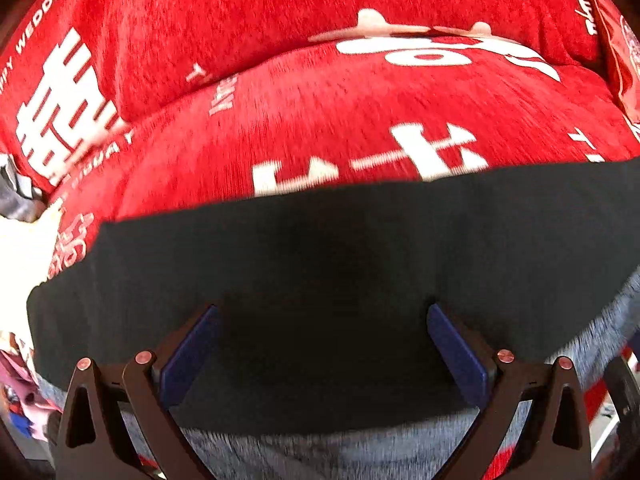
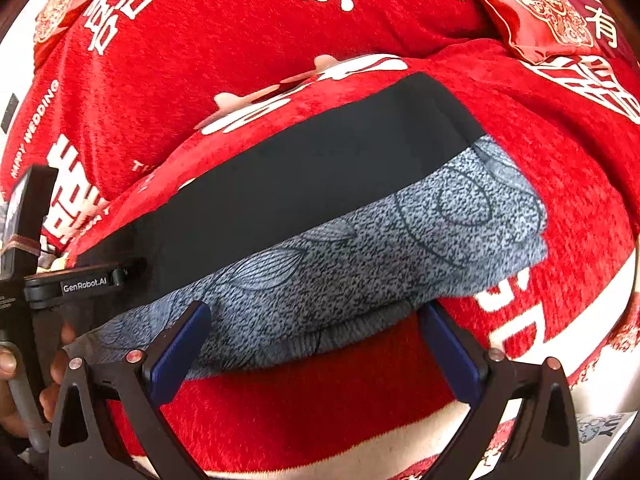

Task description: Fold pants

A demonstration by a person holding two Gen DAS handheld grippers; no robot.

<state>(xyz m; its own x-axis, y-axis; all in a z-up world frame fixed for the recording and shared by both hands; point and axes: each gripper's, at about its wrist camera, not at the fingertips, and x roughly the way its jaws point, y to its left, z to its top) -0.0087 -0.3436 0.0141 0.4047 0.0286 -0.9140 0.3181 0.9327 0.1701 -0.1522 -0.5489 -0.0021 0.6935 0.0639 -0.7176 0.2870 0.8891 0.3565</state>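
Note:
The pants [image 2: 360,248] lie folded on a red sofa cover: grey speckled fabric with leaf outlines and a wide black band [image 2: 304,184] along the far side. In the left wrist view the black band [image 1: 320,264] fills the lower middle, with grey fabric [image 1: 320,452] nearer. My left gripper [image 1: 323,320] is open, its blue pads over the black band. My right gripper [image 2: 314,320] is open, its pads at the near edge of the grey fabric. The left gripper's body also shows in the right wrist view [image 2: 80,280], held by a hand.
The red sofa cover [image 1: 320,112] with white characters spans both views, seat below and backrest [image 2: 240,20] behind. A red embroidered cushion [image 2: 540,4] lies at the back right. The sofa's front edge with a cream stripe [image 2: 320,448] is near.

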